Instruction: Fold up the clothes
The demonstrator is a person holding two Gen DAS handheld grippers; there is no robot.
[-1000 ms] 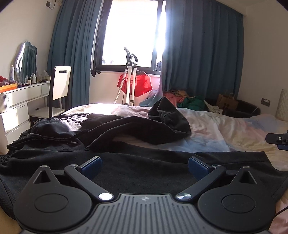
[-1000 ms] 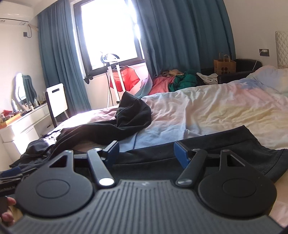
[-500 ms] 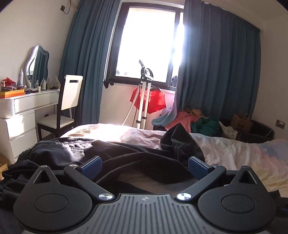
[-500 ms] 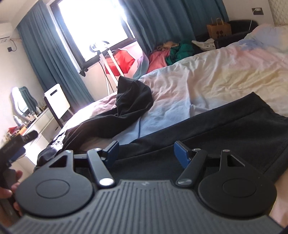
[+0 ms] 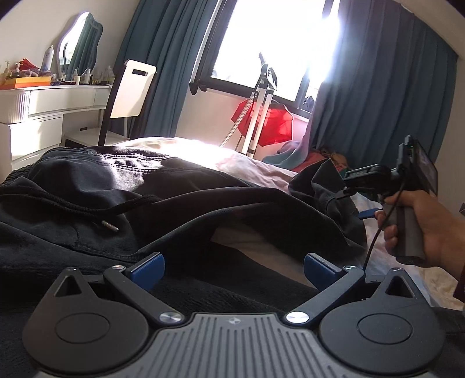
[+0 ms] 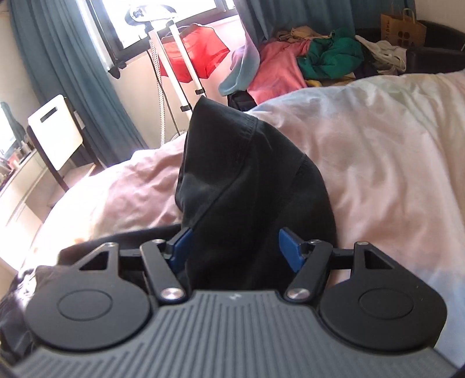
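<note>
Several black garments lie heaped on the bed. Dark jeans (image 5: 116, 165) and a black drawstring piece (image 5: 58, 221) fill the left wrist view. My left gripper (image 5: 232, 267) hovers low over black cloth, open, nothing between its blue pads. A peaked fold of black cloth (image 6: 241, 174) stands up from the pale bed cover (image 6: 377, 145). My right gripper (image 6: 235, 247) is right at its base, jaws closing with the cloth between them; the pads do not visibly press on it. A person's hand (image 5: 430, 226) holds that gripper's handle.
A white dressing table (image 5: 43, 101) and white-backed chair (image 5: 130, 87) stand left of the bed. Beyond it are a garment steamer pole (image 5: 261, 101), a red garment (image 6: 194, 49), a pile of coloured clothes (image 6: 305, 64), a paper bag (image 6: 404, 26) and blue curtains.
My right gripper swept far across the bed to the peaked black fold, which now sits between its jaws. My left gripper shifted toward the dressing table; the right hand entered its view.
</note>
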